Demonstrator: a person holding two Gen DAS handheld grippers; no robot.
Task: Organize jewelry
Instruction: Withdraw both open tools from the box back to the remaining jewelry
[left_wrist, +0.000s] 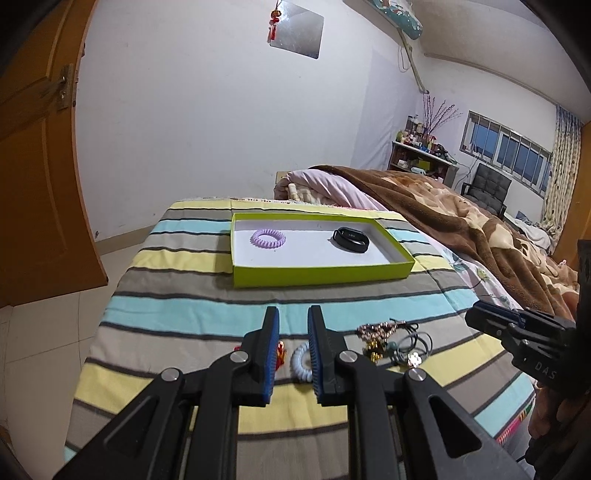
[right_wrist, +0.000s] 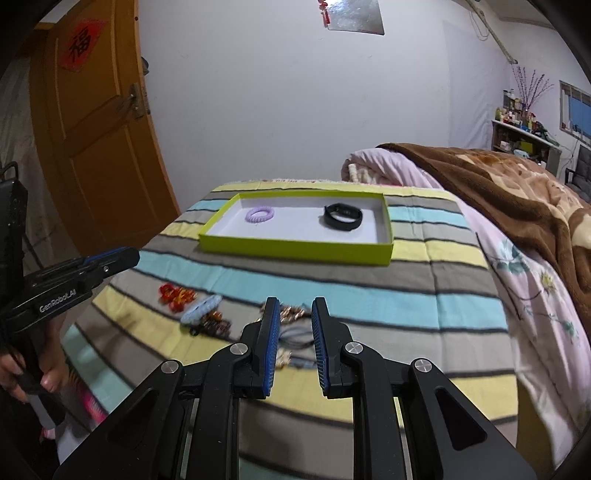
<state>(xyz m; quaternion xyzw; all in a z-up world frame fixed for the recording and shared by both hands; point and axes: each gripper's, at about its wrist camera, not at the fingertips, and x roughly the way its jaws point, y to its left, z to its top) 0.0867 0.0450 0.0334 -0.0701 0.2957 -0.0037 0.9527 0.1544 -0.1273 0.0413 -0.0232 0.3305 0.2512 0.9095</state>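
A lime-green box (left_wrist: 317, 275) (right_wrist: 295, 251) lies on the striped bedspread and holds a purple coil hair tie (left_wrist: 268, 239) (right_wrist: 259, 214) and a black wristband (left_wrist: 351, 239) (right_wrist: 342, 216). Loose jewelry lies nearer: a red ornament (right_wrist: 176, 294) (left_wrist: 281, 353), a pale blue coil tie (left_wrist: 302, 361) (right_wrist: 201, 308), brown beads (right_wrist: 214, 325), a gold-pink bracelet (left_wrist: 380, 329) and blue-grey cords (left_wrist: 415, 341) (right_wrist: 295, 338). My left gripper (left_wrist: 293, 314) is open and empty above the pale blue tie. My right gripper (right_wrist: 294, 306) is open and empty above the cords.
A brown blanket (right_wrist: 517, 192) and pink quilt (right_wrist: 391, 162) are heaped on the right of the bed. An orange door (right_wrist: 96, 122) stands at the left. The bedspread's left edge drops to a tiled floor (left_wrist: 48, 332).
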